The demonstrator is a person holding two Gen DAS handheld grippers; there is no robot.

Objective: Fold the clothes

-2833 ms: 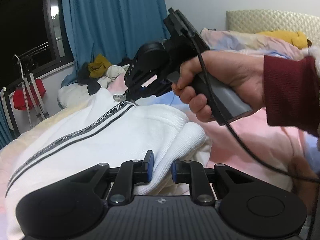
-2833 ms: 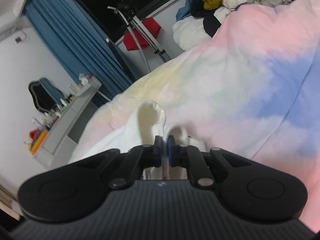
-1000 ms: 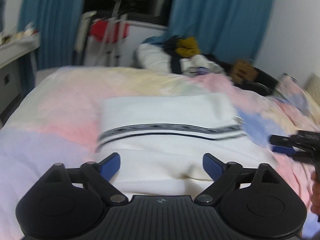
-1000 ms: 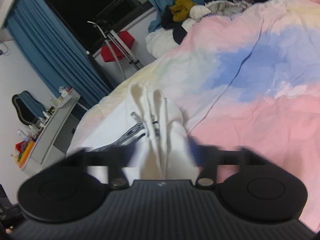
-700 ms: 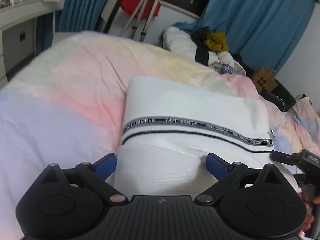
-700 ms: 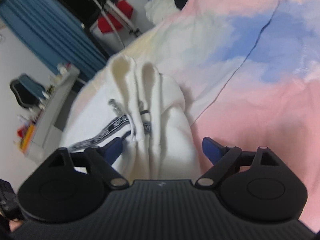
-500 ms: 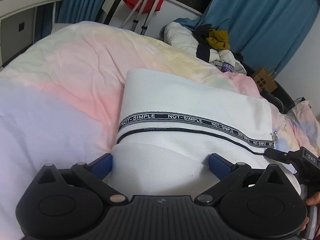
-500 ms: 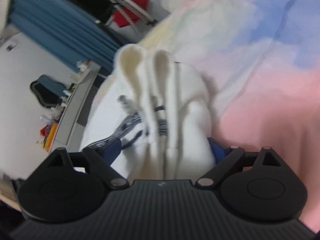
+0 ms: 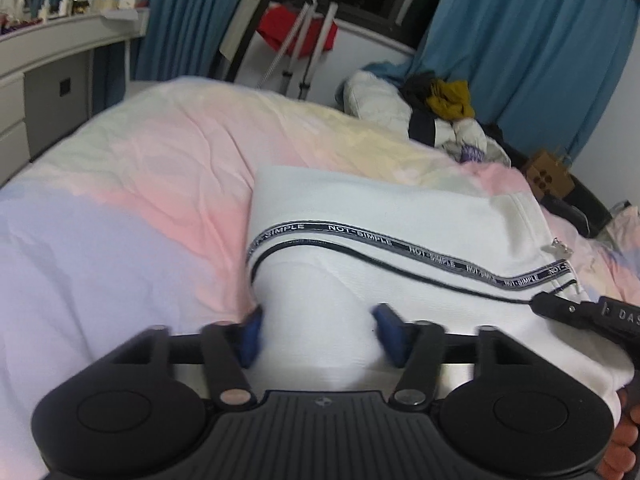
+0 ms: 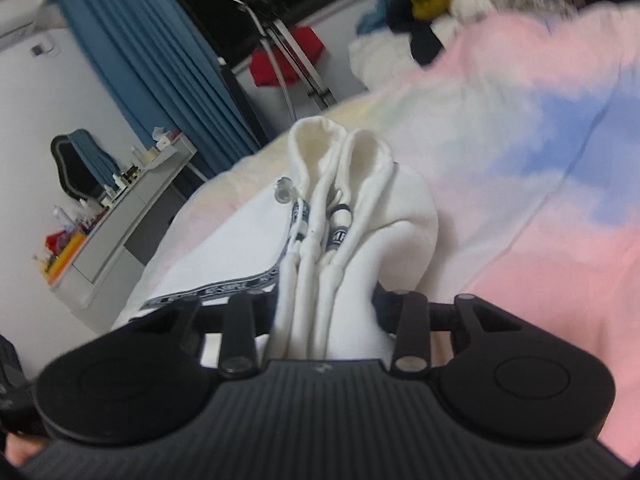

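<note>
A folded white garment [image 9: 384, 232] lies mid-frame on a pastel bedspread [image 9: 132, 200]. The left gripper [image 9: 320, 334], jaws part open, straddles its near edge; the right gripper [image 10: 326, 308], jaws similarly parted, flanks bunched folds at lower centre. Neither grip is confirmed.

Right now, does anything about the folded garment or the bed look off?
The white garment lies folded flat on the bed, but its right end is bunched into loose rolls with the zipper pull sticking out. Unfolded clothes are heaped at the far edge.
</note>
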